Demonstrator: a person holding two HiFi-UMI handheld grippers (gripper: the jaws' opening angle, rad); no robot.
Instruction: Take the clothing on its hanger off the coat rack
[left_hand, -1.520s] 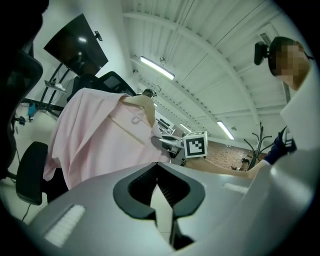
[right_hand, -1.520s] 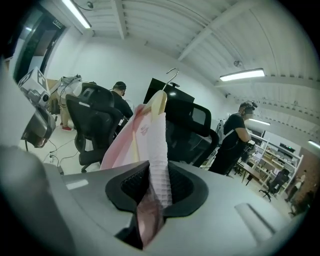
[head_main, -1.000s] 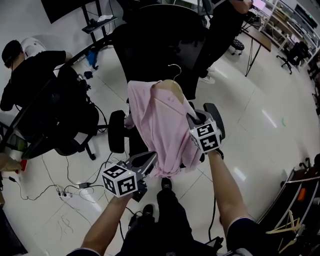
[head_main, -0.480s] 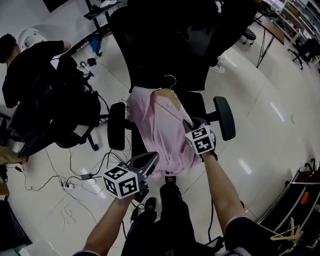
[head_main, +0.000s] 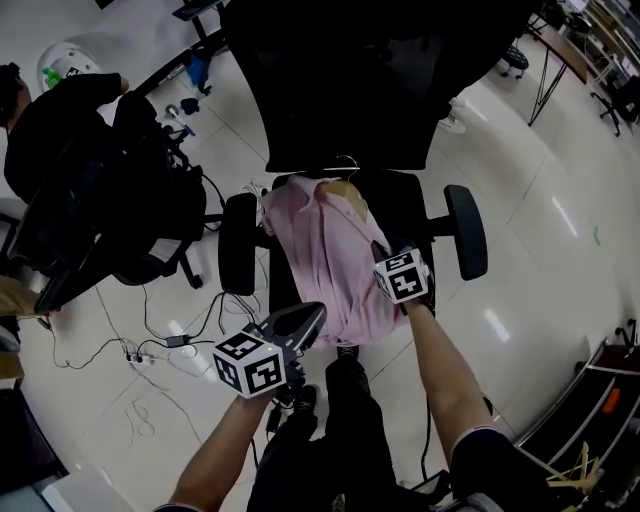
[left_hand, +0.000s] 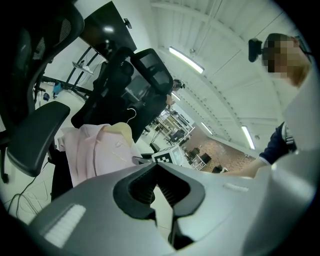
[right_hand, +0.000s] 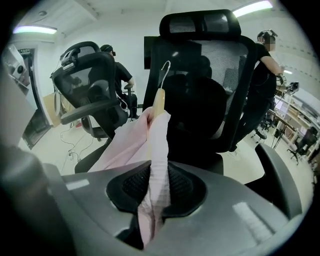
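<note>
A pink shirt (head_main: 322, 262) hangs on a wooden hanger (head_main: 338, 187) with a metal hook, held in the air over the seat of a black office chair (head_main: 350, 90). My right gripper (head_main: 382, 252) is shut on the shirt's right edge, and the cloth (right_hand: 157, 150) runs up from between its pads to the hanger (right_hand: 158, 102). My left gripper (head_main: 316, 312) sits lower left of the shirt, near its hem, shut with nothing in it. In the left gripper view the shirt (left_hand: 92, 152) lies beyond the jaws. No coat rack is in view.
The chair's armrests (head_main: 236, 255) (head_main: 467, 232) flank the shirt. A second black chair (head_main: 110, 215) and a person in black (head_main: 60, 110) are at the left. Cables and a power strip (head_main: 145, 355) lie on the white floor. Spare hangers (head_main: 575, 465) sit at the lower right.
The shirt and my right gripper have come closer to the black chair, now over its seat. The left gripper has barely shifted.
</note>
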